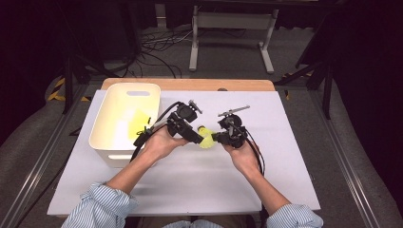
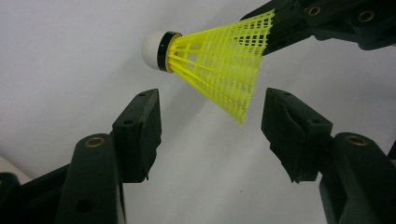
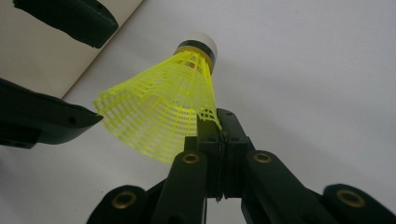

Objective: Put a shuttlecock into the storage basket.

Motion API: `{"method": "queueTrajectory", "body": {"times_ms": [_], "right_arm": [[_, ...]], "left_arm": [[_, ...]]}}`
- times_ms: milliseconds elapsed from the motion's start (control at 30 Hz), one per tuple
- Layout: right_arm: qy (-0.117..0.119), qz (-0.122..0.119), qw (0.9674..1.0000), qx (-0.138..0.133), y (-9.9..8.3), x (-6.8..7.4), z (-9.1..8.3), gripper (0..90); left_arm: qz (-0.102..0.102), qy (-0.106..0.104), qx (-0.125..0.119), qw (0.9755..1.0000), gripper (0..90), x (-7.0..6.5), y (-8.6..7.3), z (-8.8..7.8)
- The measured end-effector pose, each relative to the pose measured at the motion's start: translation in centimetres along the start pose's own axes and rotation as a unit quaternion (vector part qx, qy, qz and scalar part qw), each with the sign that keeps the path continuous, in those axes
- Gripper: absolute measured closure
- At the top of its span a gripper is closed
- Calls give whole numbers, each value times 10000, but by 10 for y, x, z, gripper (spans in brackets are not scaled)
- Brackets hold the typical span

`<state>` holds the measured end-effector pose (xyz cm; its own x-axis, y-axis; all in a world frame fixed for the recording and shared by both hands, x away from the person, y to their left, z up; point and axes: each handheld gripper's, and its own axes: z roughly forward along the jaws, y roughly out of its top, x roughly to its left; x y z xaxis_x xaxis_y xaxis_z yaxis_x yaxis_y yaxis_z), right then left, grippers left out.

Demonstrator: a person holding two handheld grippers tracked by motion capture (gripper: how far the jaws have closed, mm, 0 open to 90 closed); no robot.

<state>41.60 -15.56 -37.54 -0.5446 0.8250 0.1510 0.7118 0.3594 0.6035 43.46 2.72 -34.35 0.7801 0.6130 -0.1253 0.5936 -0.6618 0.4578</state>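
A yellow mesh shuttlecock (image 1: 206, 140) with a white cork and a black band hangs above the white tabletop between both hands. My right gripper (image 3: 219, 123) is shut on the rim of its skirt (image 3: 163, 107), with the cork pointing away from the jaws. In the left gripper view the shuttlecock (image 2: 219, 60) lies just beyond my left gripper (image 2: 212, 121). Its jaws stand open on either side and do not touch the shuttlecock. The right gripper's jaws (image 2: 280, 23) come in from the upper right. In the high view the left gripper (image 1: 196, 137) and right gripper (image 1: 216, 138) meet at the shuttlecock.
A white plastic bin (image 1: 107, 124) stands at the left of the table with a yellow item (image 1: 136, 121) inside. The white table surface (image 1: 190, 180) stretches toward me and to the right. A wooden edge (image 1: 190, 84) runs along the back.
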Motion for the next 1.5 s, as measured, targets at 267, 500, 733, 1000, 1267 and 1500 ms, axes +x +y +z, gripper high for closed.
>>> {"method": "queueTrajectory", "body": {"times_ms": [267,500,733,1000,1267,1500], "right_arm": [[74,-10,10000,-12,0,1,-1,894],[160,-23,9999,0,-1,2,-1,893],[216,-25,9998,36,-2,3,0,888],[274,-25,9996,16,-4,1,1,864],[329,-13,9994,-90,-8,-1,-3,696],[431,108,9986,-292,-13,-9,-11,569]], "left_arm": [[-109,-72,107,9999,491,3,2,4],[-59,-165,105,9998,693,2,3,4],[-54,-163,67,9998,835,2,3,2],[-16,16,82,10000,895,1,5,2],[-45,129,155,9998,899,-1,9,1],[-53,181,240,9995,900,-2,13,5]]}}
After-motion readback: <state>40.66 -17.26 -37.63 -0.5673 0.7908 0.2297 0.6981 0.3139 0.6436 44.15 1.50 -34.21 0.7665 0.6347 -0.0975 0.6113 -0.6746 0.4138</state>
